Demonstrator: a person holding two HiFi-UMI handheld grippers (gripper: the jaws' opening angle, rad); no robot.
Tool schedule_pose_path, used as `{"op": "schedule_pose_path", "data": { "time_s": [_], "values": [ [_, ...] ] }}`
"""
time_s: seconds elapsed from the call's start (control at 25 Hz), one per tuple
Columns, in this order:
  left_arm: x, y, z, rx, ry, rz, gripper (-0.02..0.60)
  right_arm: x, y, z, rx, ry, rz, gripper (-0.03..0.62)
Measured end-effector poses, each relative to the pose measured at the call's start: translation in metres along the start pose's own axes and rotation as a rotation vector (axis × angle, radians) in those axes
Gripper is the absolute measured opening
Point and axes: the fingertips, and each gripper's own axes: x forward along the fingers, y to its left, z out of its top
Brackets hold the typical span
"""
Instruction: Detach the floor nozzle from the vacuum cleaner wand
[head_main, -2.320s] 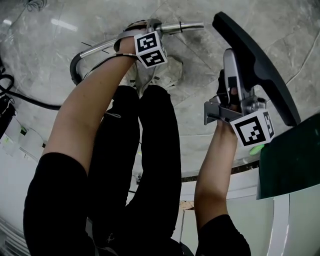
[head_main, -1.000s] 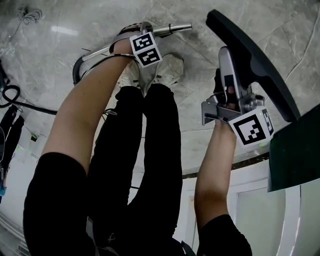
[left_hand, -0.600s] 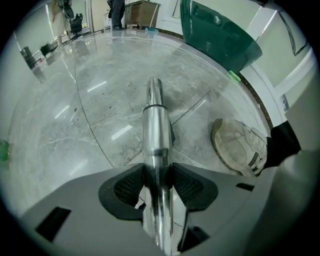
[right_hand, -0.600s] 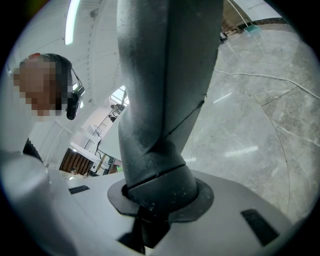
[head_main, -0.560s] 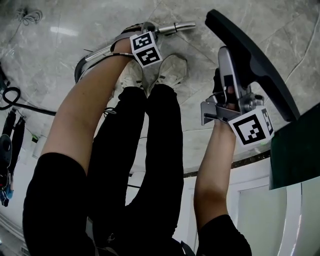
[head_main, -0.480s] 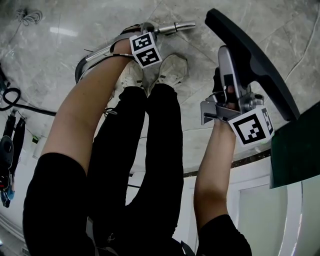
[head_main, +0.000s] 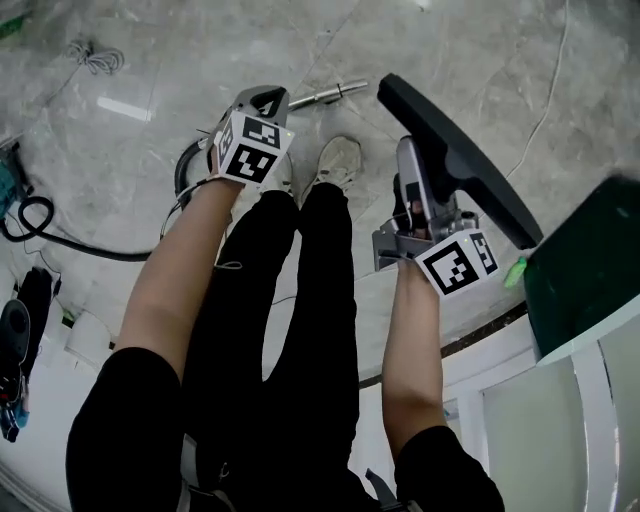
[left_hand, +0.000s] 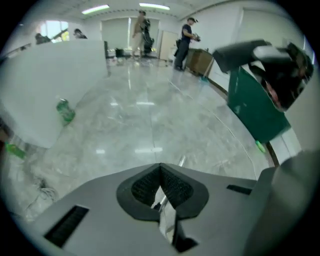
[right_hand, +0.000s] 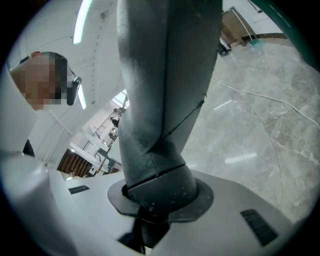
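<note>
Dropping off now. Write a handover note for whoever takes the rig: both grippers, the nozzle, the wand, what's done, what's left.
Left gripper: jaws have just closed with nothing between them; it is off the wand.
Right gripper: shut on the neck of the floor nozzle, held up off the floor.
Wand: lies on the floor, apart from the nozzle.
Done: nozzle detached.
Left: probably just set the nozzle down.

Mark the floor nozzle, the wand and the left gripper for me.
floor nozzle (head_main: 455, 158), head view, middle of its long dark head.
wand (head_main: 328, 95), head view, middle of the bare metal tube.
left gripper (left_hand: 160, 180), left gripper view, seam where its shut pads meet.
</note>
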Motion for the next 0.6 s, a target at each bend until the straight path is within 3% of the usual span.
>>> {"op": "schedule_pose_path", "data": {
  "time_s": [0.2,0.28,0.48,0.6],
  "values": [
    [-0.16,0.044,0.121,-0.098,-0.254,0.15,0.008,-0.035,0.108,0.054,-0.053,-0.093,0.088,0.114],
    [-0.228,0.04,0.148,-0.105,-0.295,0.18,0.008,-0.055,0.155,0.074,-0.072,-0.113,0.117,0.114],
    [-0.397,-0.014,0.198,-0.161,-0.363,0.152,0.008,-0.135,0.278,0.122,-0.11,-0.146,0.157,0.114],
    [-0.49,-0.026,0.25,-0.153,-0.47,0.132,0.008,-0.166,0.346,0.168,-0.185,-0.236,0.205,0.114]
  ]
}}
